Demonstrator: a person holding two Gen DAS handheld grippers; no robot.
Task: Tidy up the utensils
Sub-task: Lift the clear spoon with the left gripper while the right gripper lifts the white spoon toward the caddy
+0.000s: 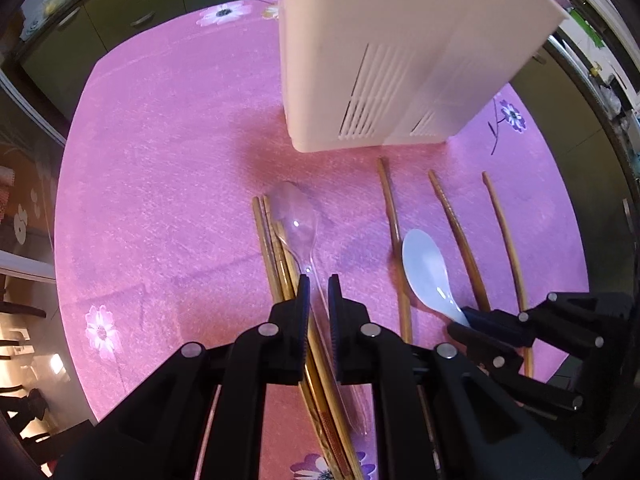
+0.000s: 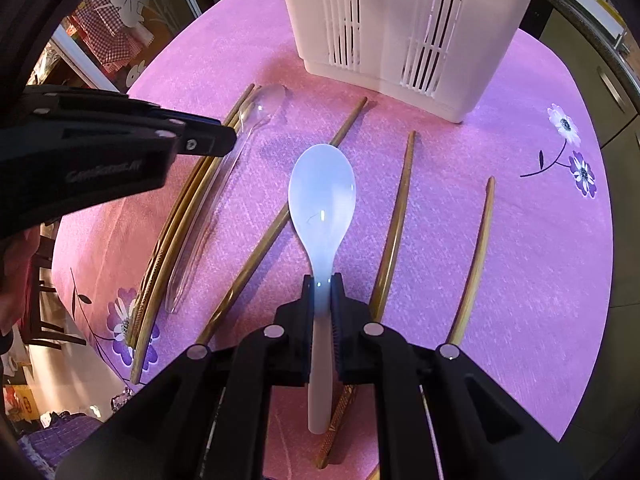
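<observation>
White spoon (image 2: 322, 188) pinched in right tongs (image 2: 322, 282); left tongs (image 1: 319, 286) closed.

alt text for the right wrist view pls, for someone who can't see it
The right tongs are shut on the handle of a white spoon lying on a pink flowered tablecloth. Wooden chopsticks lie alongside, a clear spoon sits by the left tongs, and a white slotted utensil holder stands behind.
</observation>
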